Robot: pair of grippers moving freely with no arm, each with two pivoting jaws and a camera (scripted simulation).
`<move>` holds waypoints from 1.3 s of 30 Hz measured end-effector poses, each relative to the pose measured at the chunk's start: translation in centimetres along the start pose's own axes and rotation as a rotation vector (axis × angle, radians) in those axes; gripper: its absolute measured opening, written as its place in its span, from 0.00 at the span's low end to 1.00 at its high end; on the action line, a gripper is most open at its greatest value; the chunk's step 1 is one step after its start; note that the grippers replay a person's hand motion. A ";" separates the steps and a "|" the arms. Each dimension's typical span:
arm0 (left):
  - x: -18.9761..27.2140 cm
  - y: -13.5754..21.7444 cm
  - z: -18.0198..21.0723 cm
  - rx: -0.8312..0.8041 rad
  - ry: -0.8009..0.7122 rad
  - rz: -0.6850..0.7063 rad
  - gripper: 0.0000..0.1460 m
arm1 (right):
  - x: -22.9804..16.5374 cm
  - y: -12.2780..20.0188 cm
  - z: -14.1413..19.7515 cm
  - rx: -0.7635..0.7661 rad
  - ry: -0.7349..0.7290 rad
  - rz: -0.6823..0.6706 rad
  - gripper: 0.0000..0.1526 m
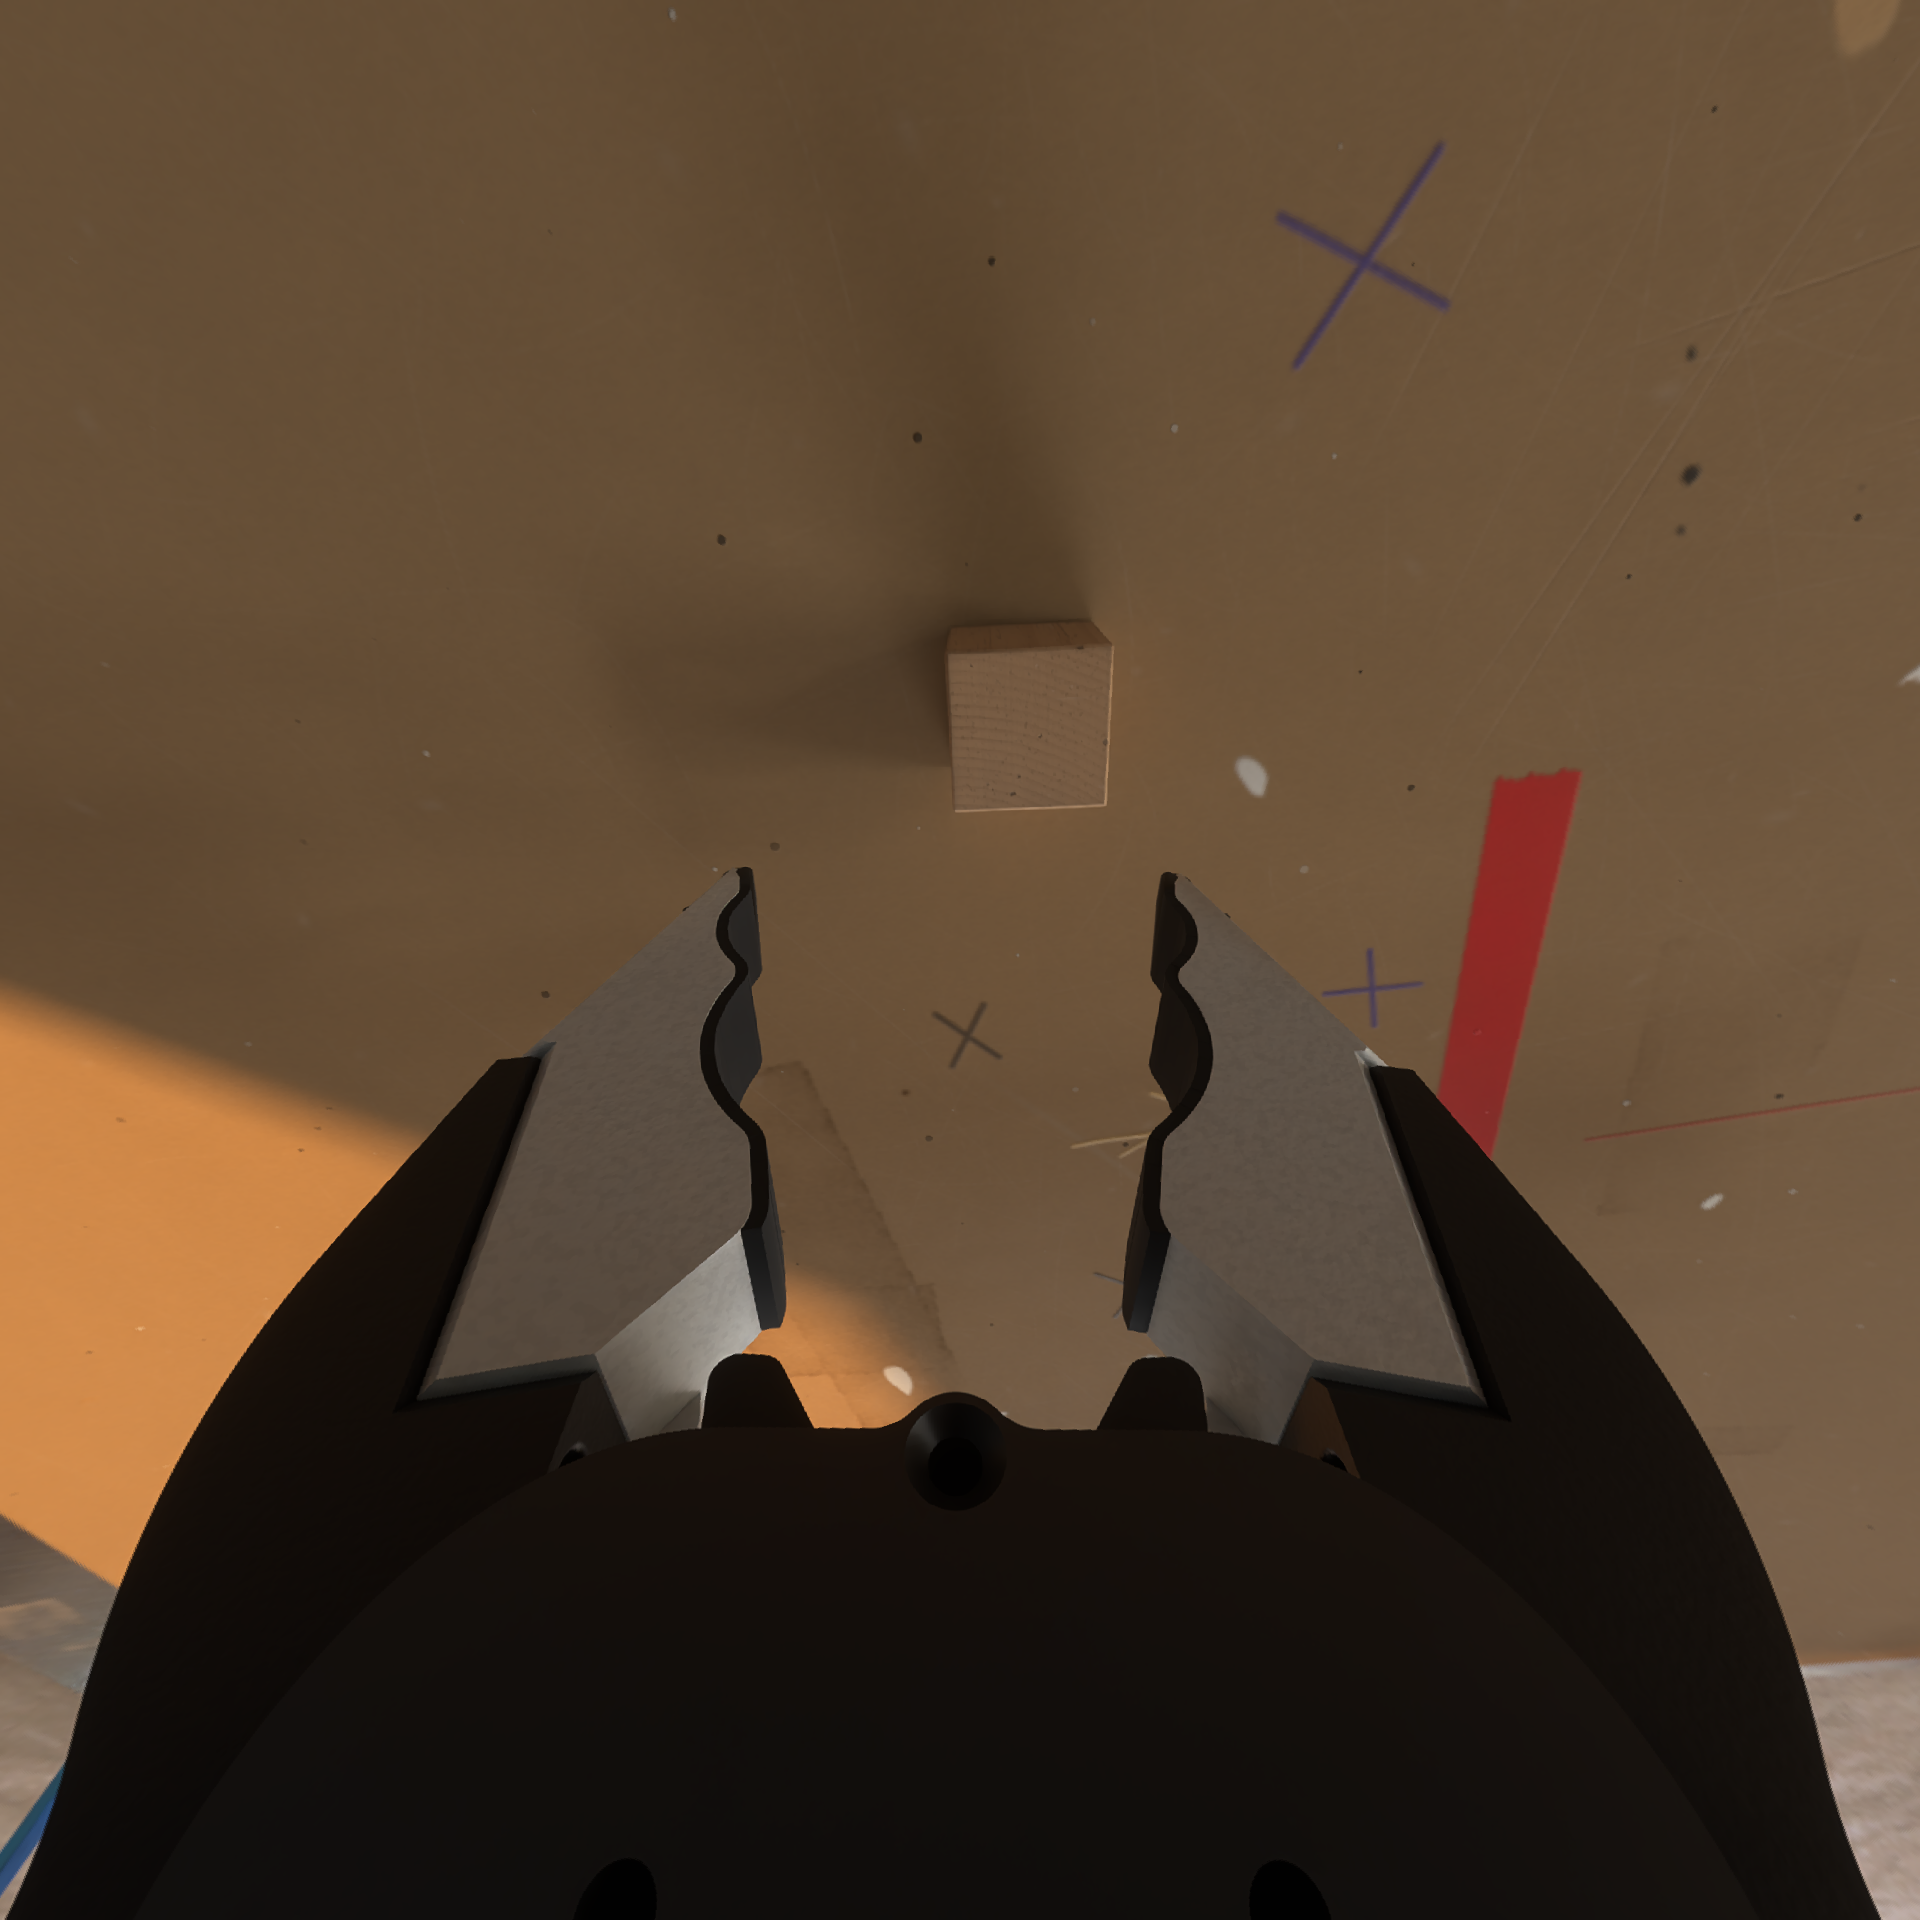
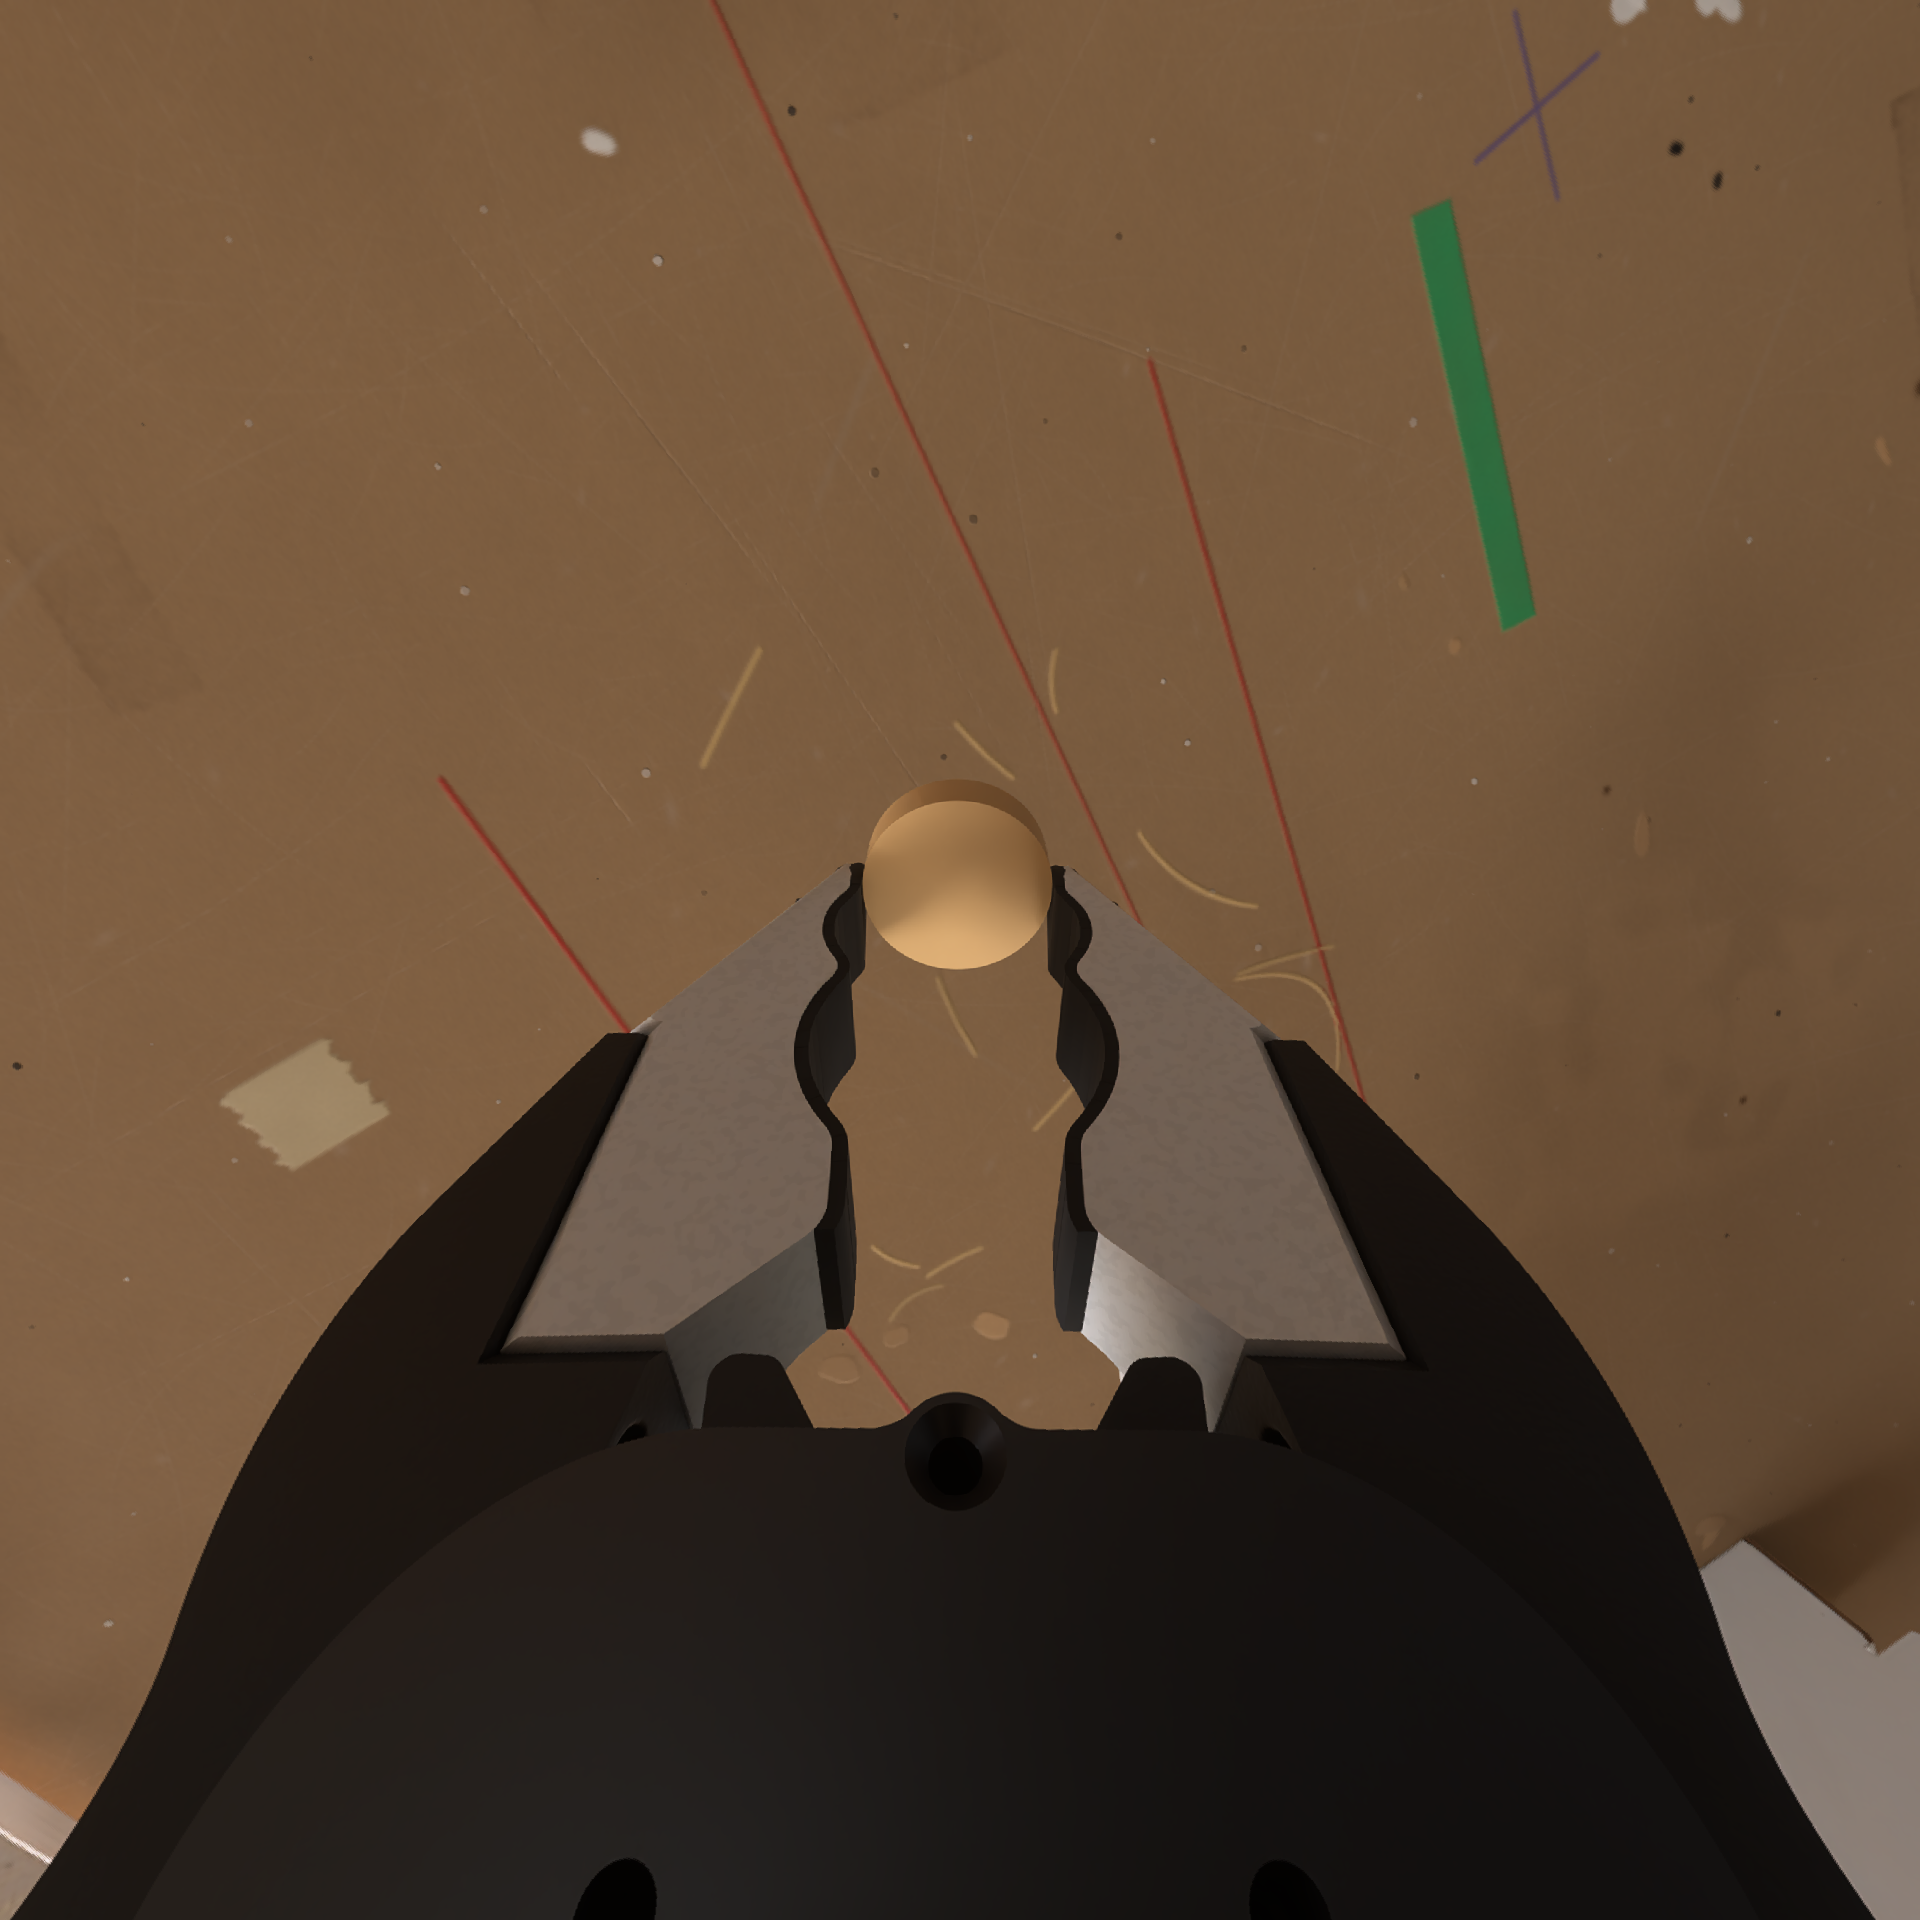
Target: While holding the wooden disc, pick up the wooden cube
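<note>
A pale wooden cube (image 1: 1029,717) rests on the brown tabletop (image 1: 520,416) in the left wrist view, ahead of the fingertips and slightly right of centre. My left gripper (image 1: 956,883) is open and empty, with the cube beyond its tips and apart from them. In the right wrist view my right gripper (image 2: 956,883) is shut on a round wooden disc (image 2: 956,878), pinched between the two fingertips and held above the tabletop (image 2: 416,416).
A red tape strip (image 1: 1512,956) lies right of the left gripper, with pen crosses (image 1: 1363,258) on the board. A green tape strip (image 2: 1473,416), thin red lines (image 2: 935,468) and a pale tape scrap (image 2: 303,1103) mark the surface under the right gripper.
</note>
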State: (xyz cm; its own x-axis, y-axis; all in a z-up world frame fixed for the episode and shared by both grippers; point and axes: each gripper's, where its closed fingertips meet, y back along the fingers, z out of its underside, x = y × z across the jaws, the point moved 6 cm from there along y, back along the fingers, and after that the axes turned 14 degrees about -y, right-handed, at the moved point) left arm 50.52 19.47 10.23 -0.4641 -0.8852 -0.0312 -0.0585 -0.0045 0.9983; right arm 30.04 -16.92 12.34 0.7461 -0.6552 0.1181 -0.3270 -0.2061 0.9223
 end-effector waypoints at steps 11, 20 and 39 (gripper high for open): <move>-0.3 -1.0 -0.8 -0.033 -0.033 -0.005 0.54 | -0.5 0.2 0.4 0.029 0.008 -0.004 0.23; 1.2 0.0 -0.9 -0.003 -0.053 0.170 0.50 | -0.7 0.5 0.5 0.039 0.004 0.005 0.23; -0.8 -0.3 -0.7 -0.032 -0.056 -0.016 0.50 | -1.3 0.9 0.9 0.039 0.006 0.012 0.23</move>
State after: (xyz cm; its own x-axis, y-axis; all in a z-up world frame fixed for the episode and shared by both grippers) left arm 51.49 19.83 10.02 -0.5117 -0.8577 -0.0493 -0.0382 -0.0346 0.9987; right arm 28.26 -16.88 12.67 0.7456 -0.6533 0.1314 -0.3584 -0.2270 0.9055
